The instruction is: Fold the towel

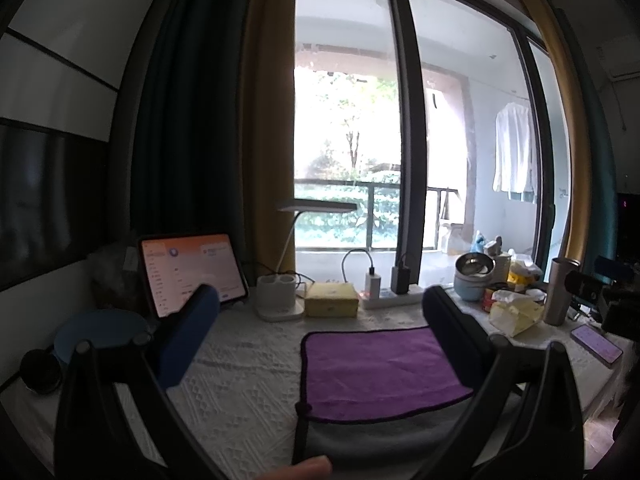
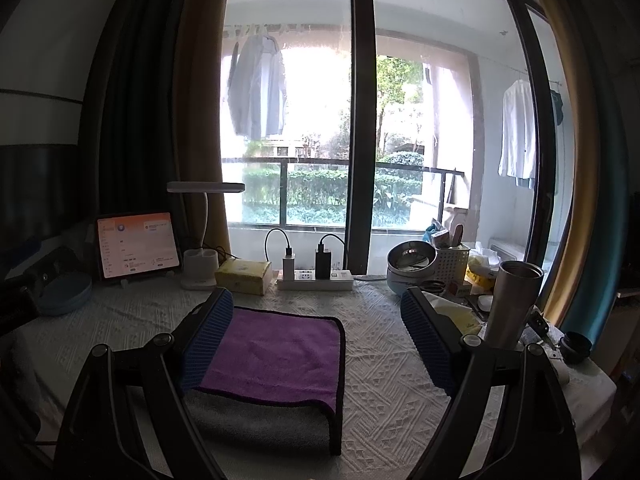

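A towel, purple on one side and grey on the other, lies on the white textured tablecloth. It is folded, with the purple layer (image 1: 376,368) on top and a grey strip (image 1: 372,440) showing at the near edge. In the right wrist view the purple layer (image 2: 276,356) lies over the grey part (image 2: 256,420). My left gripper (image 1: 320,320) is open and empty above the table, its right finger over the towel's right side. My right gripper (image 2: 316,324) is open and empty, its left finger over the towel's left edge.
At the back stand a lit tablet (image 2: 136,245), a white desk lamp (image 2: 204,188), a yellow box (image 2: 244,276), a power strip with chargers (image 2: 316,278), stacked bowls (image 2: 408,264) and a steel tumbler (image 2: 512,304). A phone (image 1: 596,344) lies right. A window is behind.
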{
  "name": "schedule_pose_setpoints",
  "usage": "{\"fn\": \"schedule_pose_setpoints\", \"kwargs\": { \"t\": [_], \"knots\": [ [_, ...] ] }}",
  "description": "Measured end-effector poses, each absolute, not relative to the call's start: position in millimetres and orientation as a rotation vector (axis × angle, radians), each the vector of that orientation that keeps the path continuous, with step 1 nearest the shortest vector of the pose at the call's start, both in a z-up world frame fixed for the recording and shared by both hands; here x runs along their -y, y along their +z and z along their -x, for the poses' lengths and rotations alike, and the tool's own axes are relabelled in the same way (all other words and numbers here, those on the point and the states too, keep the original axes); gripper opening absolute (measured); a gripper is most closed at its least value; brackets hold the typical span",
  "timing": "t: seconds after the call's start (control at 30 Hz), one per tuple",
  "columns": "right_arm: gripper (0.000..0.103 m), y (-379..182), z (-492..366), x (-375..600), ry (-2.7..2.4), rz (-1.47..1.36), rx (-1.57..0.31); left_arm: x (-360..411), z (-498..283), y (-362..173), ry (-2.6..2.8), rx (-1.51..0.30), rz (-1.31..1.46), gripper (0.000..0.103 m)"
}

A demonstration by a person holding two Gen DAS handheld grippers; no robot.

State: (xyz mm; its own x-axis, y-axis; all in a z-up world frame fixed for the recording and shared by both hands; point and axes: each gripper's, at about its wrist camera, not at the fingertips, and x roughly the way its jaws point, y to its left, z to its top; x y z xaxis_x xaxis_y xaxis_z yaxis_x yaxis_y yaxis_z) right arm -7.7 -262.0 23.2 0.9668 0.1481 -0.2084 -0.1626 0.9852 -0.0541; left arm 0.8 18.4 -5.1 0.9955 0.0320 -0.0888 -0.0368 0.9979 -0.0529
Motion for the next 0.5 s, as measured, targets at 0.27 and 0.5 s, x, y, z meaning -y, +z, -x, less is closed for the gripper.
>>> {"fn": "schedule_pose_setpoints", "kwargs": {
  "t": [0.27, 0.5],
  "knots": [
    [0.088, 23.1, 8.0, 262.1, 0.158, 0.071, -0.206, -20.2, -0.9, -4.8, 0.031, -0.091, 0.055, 0.103],
    [0.088, 21.5, 7.1, 262.0, 0.159, 0.069, -0.211, -20.8, -1.1, -4.7, 0.031, -0.091, 0.059, 0.103]
  ]
}}
